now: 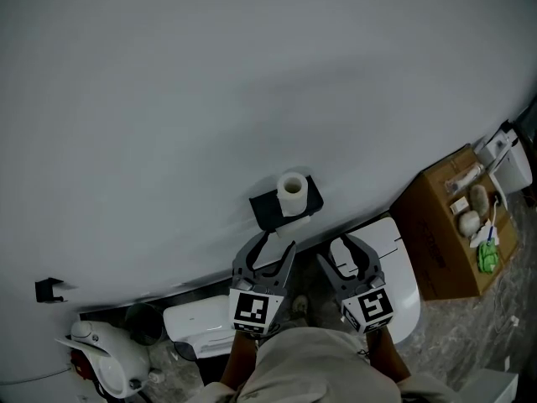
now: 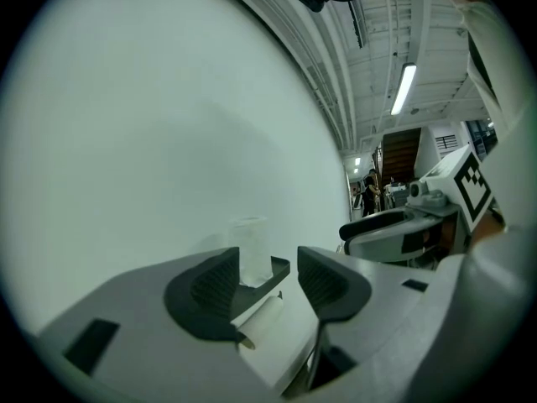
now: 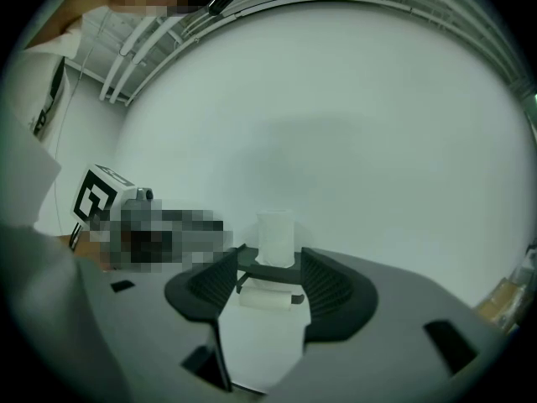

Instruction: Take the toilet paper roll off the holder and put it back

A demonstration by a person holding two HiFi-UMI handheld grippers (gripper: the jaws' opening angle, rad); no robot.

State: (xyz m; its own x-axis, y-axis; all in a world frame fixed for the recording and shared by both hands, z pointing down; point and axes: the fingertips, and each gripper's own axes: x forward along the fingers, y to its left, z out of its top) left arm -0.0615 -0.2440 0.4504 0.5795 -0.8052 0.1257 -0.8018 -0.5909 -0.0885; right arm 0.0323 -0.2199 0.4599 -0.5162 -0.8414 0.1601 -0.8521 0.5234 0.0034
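Plain pale wall across nearly the whole head view, with the black holder fixed to it near centre and the toilet paper roll upright on its top ledge. Looks to be the very start of the task: nothing lifted off yet, so taking off and putting back both left to do. Both short of the holder and touching nothing: left claw at about 6 o'clock of it, right claw at about 5 o'clock. Jaws of both apart and empty, with only the holder, farther off, framed in each gap. Only from the gripper views: what looks like a second roll lying level on the bar under the ledge, at 6 o'clock of the upright one, hidden from above in the head view. Cannot tell which of the two the task means. Only from the head view: white toilet below the holder, cardboard box of oddments at 3 o'clock, small black bracket on the wall at 8 o'clock. Only from the left gripper view: ceiling strip light at 1 o'clock and open room beyond the wall's end.
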